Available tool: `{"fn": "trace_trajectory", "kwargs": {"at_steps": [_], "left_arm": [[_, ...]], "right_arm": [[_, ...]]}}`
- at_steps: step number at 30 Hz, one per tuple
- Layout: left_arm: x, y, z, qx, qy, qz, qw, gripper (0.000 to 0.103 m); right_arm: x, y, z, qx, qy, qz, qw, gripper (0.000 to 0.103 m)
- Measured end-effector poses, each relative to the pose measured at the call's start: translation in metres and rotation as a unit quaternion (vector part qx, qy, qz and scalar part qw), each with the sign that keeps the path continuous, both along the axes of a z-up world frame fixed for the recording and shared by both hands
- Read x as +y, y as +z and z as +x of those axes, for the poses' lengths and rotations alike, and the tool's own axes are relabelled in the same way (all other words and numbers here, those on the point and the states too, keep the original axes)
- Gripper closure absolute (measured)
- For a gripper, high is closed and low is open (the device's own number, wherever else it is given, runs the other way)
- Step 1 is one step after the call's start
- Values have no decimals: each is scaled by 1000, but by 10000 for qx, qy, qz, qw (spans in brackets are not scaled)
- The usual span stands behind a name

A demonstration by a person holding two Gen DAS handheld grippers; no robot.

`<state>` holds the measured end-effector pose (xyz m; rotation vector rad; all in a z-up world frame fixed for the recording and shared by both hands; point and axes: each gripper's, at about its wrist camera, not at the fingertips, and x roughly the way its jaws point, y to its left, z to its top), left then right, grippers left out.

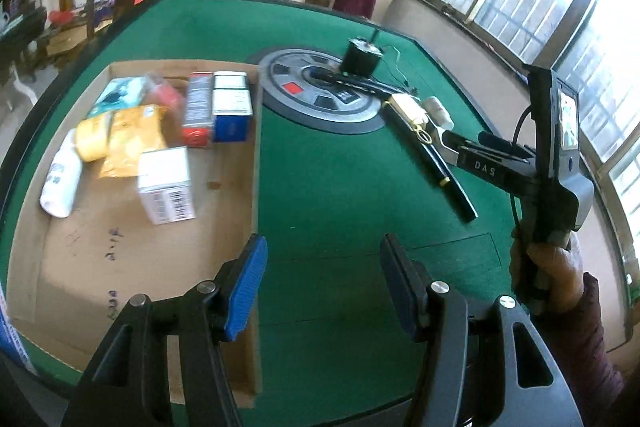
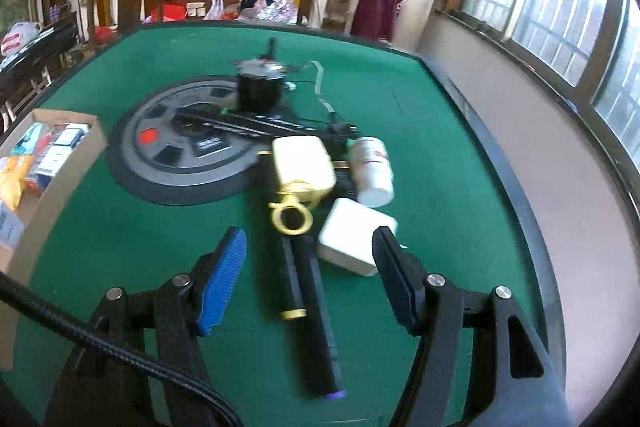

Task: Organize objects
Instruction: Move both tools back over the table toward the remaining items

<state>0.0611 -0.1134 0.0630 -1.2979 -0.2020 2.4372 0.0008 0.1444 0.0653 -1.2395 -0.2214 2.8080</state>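
Fingers of the right gripper (image 2: pixel 310 281) gape wide, empty, above the white adapter (image 2: pixel 354 237); left gripper (image 1: pixel 324 287) likewise open, empty. Adapter looks light, rigid, smooth: pinch its flat sides

Left gripper (image 1: pixel 324 291) hangs open over the green table (image 1: pixel 328 187), beside a cardboard box (image 1: pixel 132 267) holding packages

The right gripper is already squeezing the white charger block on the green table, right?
Not quite. In the right wrist view the right gripper is open and holds nothing; the white charger block lies untouched on the green table.
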Motion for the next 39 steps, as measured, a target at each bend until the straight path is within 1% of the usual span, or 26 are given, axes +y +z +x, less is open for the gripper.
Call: {"fn": "trace_trajectory", "kwargs": {"at_steps": [3,8,13,22,24,27,28,30,32,35,37,39], "left_arm": [[15,2,1,10,-29,-109,9999,51],[38,0,-5,-94,-31,-205,9997,51],[56,-4,-8,-165,-101,-300,9994,51],[73,-11,-20,-306,-123,-474,9983,51],[80,-10,-29,-304,-90,-550,9980,51],[96,-8,-49,-183,-20,-661,9976,51],[102,-9,-55,-152,-28,-652,9978,51],[119,-14,-71,-156,-55,-592,9981,51],[138,-23,-88,-221,-94,-613,9978,51],[166,-36,-102,-308,-173,-715,9968,51],[181,-40,-106,-232,-314,-779,9962,51],[196,-44,-112,-26,-420,-1087,9932,51]], "right_arm": [[12,0,-2,43,-37,-13,10000,39],[27,-2,-8,29,-54,43,10000,39],[44,-3,-11,28,-157,-77,9998,39],[61,-9,-23,-83,-238,-219,9994,39],[69,-8,-30,-170,-220,-456,9986,39],[94,-7,-41,-228,-396,-1094,9930,38],[104,-8,-42,-213,-476,-1309,9900,38],[118,-11,-40,-200,-587,-1570,9856,38],[128,-15,-38,-236,-673,-1702,9828,38],[137,-16,-34,-215,-829,-1820,9796,38],[140,-14,-32,-147,-870,-1923,9774,38],[141,-12,-31,-123,-850,-2020,9756,38]]}}
